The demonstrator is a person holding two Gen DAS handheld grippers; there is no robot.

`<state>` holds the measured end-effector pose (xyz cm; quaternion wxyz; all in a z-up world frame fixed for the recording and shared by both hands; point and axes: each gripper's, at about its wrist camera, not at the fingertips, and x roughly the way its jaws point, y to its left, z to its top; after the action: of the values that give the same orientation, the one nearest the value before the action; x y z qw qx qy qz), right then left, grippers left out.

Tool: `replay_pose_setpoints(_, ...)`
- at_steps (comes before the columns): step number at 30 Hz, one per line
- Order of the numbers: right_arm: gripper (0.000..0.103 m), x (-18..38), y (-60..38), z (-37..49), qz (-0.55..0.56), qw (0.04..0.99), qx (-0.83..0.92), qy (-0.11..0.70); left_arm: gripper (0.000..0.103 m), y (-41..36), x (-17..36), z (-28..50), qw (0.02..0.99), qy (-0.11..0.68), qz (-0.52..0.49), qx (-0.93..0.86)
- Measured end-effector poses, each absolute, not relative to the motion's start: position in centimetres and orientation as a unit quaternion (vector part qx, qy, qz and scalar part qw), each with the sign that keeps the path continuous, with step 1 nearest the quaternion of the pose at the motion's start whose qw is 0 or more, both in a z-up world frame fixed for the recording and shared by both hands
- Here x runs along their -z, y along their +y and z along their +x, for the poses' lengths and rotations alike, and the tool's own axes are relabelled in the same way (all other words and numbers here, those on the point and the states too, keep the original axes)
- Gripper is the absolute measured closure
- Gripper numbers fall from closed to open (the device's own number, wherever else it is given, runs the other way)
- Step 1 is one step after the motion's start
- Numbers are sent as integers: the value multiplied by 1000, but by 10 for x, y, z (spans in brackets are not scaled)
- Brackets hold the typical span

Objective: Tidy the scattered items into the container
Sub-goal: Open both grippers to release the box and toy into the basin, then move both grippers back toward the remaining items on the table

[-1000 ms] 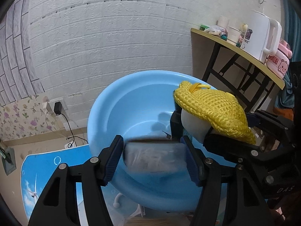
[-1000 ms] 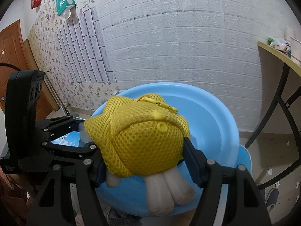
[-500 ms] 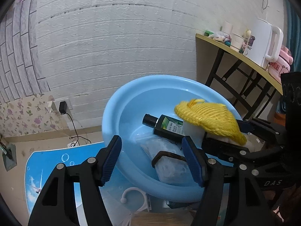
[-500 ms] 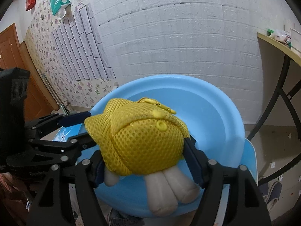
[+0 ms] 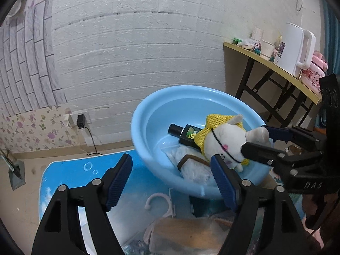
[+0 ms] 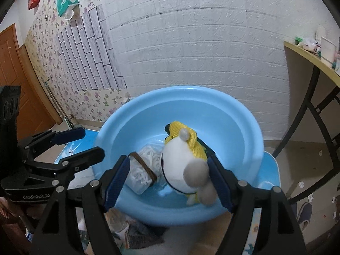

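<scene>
The white plush toy in yellow mesh (image 6: pixel 182 165) lies in the round blue plastic basin (image 6: pixel 244 114); both tools' jaws have just been opening, right tool (image 6: pixel 167 182) and left tool (image 5: pixel 172 180) spread and empty (the toy leans on the near rim and could tumble out)

A white plush toy (image 5: pixel 225 142) and dark bottle (image 5: pixel 184 132) are seen inside the blue basin (image 5: pixel 148 114). The left gripper (image 5: pixel 170 176), jaws just opened, is held empty before it.
</scene>
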<state>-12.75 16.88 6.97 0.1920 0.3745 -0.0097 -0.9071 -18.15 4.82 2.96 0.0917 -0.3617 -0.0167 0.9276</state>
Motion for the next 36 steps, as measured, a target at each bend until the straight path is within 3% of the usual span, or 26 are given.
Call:
replay_pose_setpoints(5,28,-76,176,-106,370,185,910,-7,26,41,-31,-158,80,-19,-357,-931)
replay_pose_setpoints(11,28,-73,186,-80,375,174,910,-10,26,18,-17,-139,73,-80,-384,-917)
replay_pose_setpoints(36,28,-49,209,-39,397,146,906,-22,25,-36,39,-82,-24,-88,-415,-905)
